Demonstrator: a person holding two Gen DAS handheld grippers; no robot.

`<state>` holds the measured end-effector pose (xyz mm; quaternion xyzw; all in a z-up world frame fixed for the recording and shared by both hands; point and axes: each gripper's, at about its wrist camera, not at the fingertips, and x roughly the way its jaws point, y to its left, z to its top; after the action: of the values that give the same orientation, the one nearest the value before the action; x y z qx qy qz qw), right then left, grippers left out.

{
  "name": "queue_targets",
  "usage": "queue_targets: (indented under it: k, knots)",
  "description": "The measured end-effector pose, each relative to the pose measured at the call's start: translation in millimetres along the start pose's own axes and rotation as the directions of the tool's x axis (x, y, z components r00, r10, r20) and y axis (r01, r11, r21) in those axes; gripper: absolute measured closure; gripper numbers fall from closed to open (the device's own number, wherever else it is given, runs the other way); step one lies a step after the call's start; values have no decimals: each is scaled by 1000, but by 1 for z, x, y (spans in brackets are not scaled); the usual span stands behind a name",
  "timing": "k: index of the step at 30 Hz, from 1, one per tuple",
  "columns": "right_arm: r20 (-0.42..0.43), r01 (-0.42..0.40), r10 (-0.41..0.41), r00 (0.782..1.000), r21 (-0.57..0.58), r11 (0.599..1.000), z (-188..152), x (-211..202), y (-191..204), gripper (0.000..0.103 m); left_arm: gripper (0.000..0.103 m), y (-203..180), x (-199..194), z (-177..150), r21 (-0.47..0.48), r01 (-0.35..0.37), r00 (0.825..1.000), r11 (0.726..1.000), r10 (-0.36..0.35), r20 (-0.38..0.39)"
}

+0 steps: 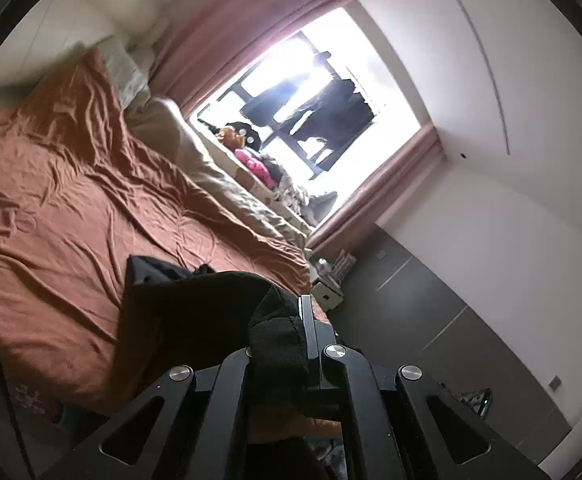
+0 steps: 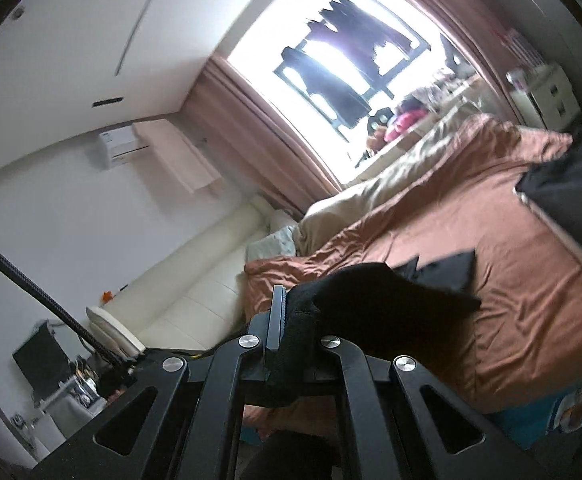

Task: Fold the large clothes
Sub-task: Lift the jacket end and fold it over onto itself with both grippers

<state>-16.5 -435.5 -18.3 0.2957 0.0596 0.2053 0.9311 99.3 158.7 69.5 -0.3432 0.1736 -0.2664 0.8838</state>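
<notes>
I have a black garment (image 1: 195,312) pinched at two places: the left gripper (image 1: 305,320) is clamped tight on a thick bunched edge of it, and the right gripper (image 2: 287,312) is likewise closed hard on another bunched edge (image 2: 371,296), so the cloth sits right at both sets of fingertips. From the left gripper the fabric spreads away to the left as a dark, matte sheet with a pointed corner sticking up ahead of it; from the right gripper it fans out to the right, with two pointed flaps just beyond the tips. It looks heavy, plain black, with no print that I can make out. Beneath and ahead of both grippers lies the bed (image 1: 71,184) under a wrinkled rust-brown sheet, with a beige quilt (image 1: 211,176) rolled along its far side and a pale pillow (image 2: 275,242) at the head. Beyond that a bright window (image 2: 331,80) has dark clothes hanging in it, framed by pink curtains (image 2: 243,120). In the right wrist view a second dark pile (image 2: 571,184) sits on the bed far to the right of the gripper.
</notes>
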Motion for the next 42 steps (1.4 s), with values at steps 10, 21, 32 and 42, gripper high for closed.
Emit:
queue_targets:
  k: [10,21,32,42]
  knots:
    - [-79,41,-39,996,23,999,-31,-31,-6,103,101,7,-29,-50,-21,-83,993,996,81,-81]
    - [-65,52,-50,997,35,998,18,-2,14,103,101,22,15,-16,-34,-96,991,995,92,-100]
    - [-30,128,-128,991,17,992,81,100,-2,103,101,33,107,68,12,-140,985,990,141,-95]
    - [-93,213,-210,973,35,976,102,184,-22,103,101,78,197,98,11,-214,963,977,212,-169]
